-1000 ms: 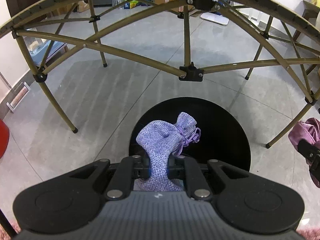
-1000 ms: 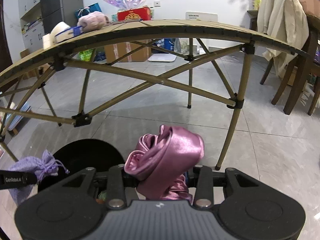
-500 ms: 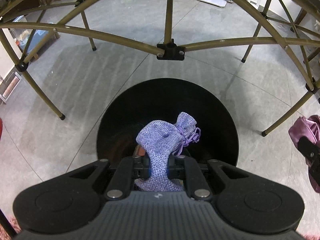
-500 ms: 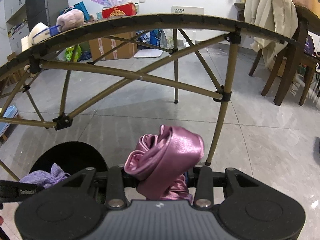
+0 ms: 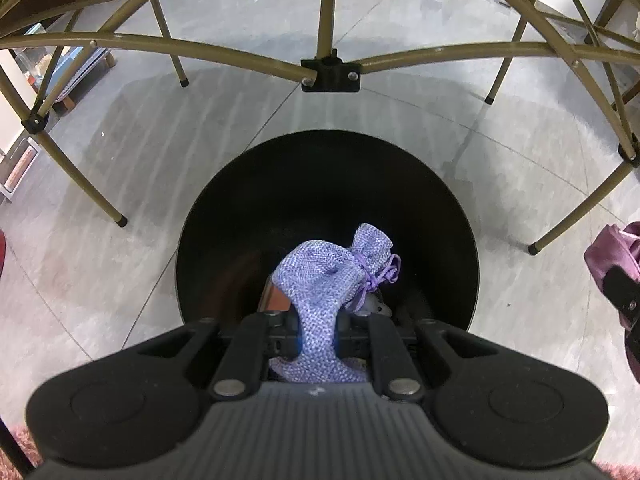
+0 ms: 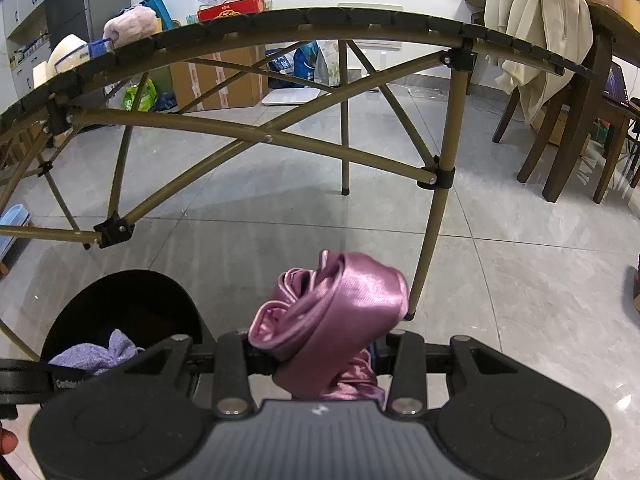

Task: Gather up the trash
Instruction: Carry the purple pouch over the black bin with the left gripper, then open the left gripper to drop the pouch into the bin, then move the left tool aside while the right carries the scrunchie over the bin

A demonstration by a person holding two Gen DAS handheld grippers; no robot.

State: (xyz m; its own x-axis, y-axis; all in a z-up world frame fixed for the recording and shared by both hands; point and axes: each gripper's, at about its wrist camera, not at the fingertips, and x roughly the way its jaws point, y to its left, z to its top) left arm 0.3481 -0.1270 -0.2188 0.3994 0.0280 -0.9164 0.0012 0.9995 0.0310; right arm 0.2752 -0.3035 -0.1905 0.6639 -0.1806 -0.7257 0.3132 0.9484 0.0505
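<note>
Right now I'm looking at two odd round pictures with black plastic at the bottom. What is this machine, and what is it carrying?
There is no machine arm here: a person holds a hand tool with two fingers in each hand, and a wide-angle camera on each tool looks along them. The black plastic is the tool's body. One picture comes from the left gripper, shut on a lilac drawstring pouch above the open black bin on the grey tiled floor; something already lies in the bin, too dark to name. The other comes from the right gripper, shut on a bundle of pink satin cloth, beside the bin, over the floor. Behind stands a folding table with bits on top.
</note>
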